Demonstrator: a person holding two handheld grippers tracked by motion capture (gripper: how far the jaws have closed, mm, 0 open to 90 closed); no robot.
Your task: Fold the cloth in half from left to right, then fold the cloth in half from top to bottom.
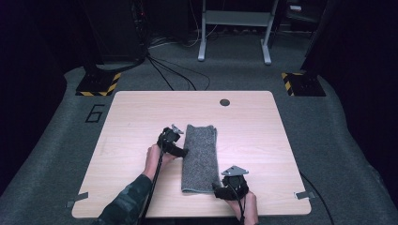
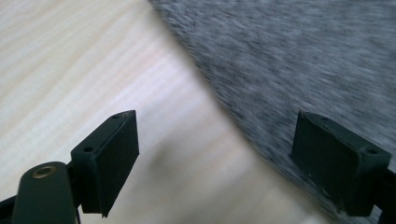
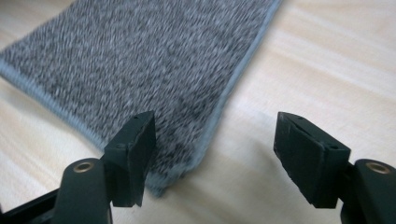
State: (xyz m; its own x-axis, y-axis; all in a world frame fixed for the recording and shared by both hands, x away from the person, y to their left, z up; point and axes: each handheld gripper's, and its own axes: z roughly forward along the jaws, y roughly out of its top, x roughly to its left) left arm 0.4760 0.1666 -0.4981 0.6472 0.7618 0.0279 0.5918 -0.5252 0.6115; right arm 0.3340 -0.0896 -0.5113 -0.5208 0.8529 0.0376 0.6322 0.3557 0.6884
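On a light wooden table (image 1: 141, 112), seen from above, a grey towel (image 1: 201, 157) lies folded into a long narrow strip that runs from the near edge toward the far side, roughly at the table's middle. Its long sides look straight and its layers look evenly stacked.

A person's forearms come in from the near side, each hand holding a black two-jaw gripper. The left gripper (image 1: 182, 152) sits at the towel's left long edge, about halfway along. In the left gripper view its jaws stand wide apart with nothing between them: one jaw is over bare wood, the other is over the grey cloth, and the towel's edge (image 2: 219, 107) crosses the gap.

The right gripper (image 1: 220, 186) sits at the towel's near right corner. In the right gripper view its jaws are also spread wide, on either side of that corner (image 3: 177, 179), where the stitched hem and stacked layers show. The pads do not press on the cloth.

Judging by this, the lengthwise folding is done and the towel is resting flat, released. What seems left is a fold across its length, bringing the near end toward the far end; no such fold has begun.
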